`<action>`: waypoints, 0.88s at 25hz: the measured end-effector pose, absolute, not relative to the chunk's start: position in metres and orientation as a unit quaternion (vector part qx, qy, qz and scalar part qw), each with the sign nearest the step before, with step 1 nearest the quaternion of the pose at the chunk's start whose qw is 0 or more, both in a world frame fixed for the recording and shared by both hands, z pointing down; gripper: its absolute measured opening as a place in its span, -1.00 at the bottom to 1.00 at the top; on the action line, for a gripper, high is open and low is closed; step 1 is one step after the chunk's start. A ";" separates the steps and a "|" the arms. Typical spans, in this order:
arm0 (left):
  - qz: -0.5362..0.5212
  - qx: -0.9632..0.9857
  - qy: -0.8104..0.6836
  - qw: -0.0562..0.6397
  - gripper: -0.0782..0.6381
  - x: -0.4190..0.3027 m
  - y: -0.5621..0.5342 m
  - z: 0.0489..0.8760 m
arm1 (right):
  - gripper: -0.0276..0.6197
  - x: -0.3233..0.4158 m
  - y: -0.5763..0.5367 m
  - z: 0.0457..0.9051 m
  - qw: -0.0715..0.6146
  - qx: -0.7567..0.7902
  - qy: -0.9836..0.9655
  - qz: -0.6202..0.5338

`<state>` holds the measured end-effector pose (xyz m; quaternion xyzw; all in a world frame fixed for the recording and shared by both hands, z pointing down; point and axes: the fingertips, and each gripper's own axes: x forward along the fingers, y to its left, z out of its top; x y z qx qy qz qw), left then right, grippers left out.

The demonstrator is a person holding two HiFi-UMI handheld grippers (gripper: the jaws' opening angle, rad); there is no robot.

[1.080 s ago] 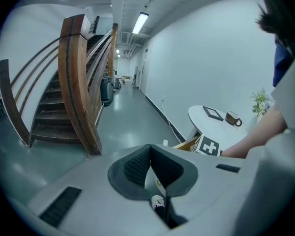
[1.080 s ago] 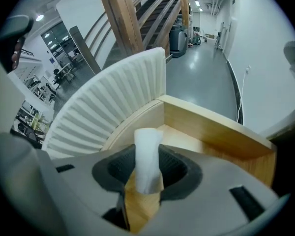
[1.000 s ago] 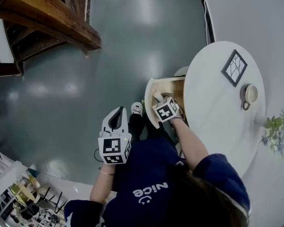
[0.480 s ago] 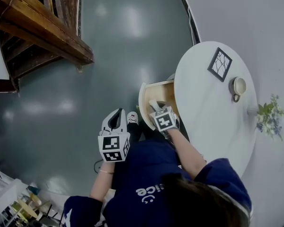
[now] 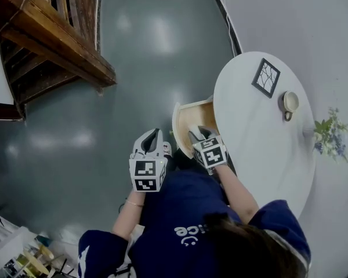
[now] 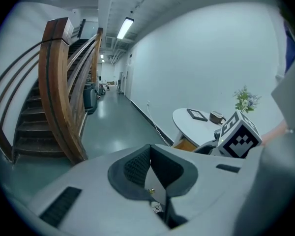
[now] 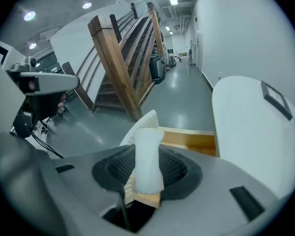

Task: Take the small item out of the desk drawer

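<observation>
The small item point(image 7: 146, 163), a white wrapped piece on a pale wooden base, stands upright between the jaws of my right gripper point(image 7: 147, 175), which is shut on it. In the head view that right gripper point(image 5: 198, 133) hangs over the open wooden drawer point(image 5: 178, 120) at the left edge of the round white desk point(image 5: 261, 138). The drawer point(image 7: 189, 140) shows just beyond the item, with its curved white front towards the floor. My left gripper point(image 5: 152, 134) hovers over the floor left of the drawer. Its pads meet with nothing between them point(image 6: 150, 168).
On the desk lie a black picture frame point(image 5: 265, 77), a cup point(image 5: 289, 102) and a small plant point(image 5: 329, 136). A wooden staircase point(image 5: 52, 39) rises at the upper left. Grey floor point(image 5: 151, 68) spreads between the stairs and the desk. The person's body fills the lower middle.
My right gripper has risen out of the drawer with the white item in its jaws. The left gripper has drifted a little to the right, closer to the drawer.
</observation>
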<state>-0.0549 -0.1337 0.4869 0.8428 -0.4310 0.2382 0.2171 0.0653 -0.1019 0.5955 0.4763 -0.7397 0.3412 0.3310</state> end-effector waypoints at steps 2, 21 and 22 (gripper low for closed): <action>0.235 0.849 -0.423 0.212 -0.77 -0.052 -0.136 0.484 | -0.45 0.068 -0.099 0.587 0.333 0.484 -0.736 0.336; 0.199 0.887 -0.371 0.191 -0.77 -0.019 -0.136 0.454 | -0.45 0.101 -0.090 0.511 0.241 0.578 -0.715 0.311; 0.198 0.888 -0.368 0.189 -0.77 -0.017 -0.136 0.452 | -0.45 0.102 -0.089 0.506 0.234 0.584 -0.714 0.307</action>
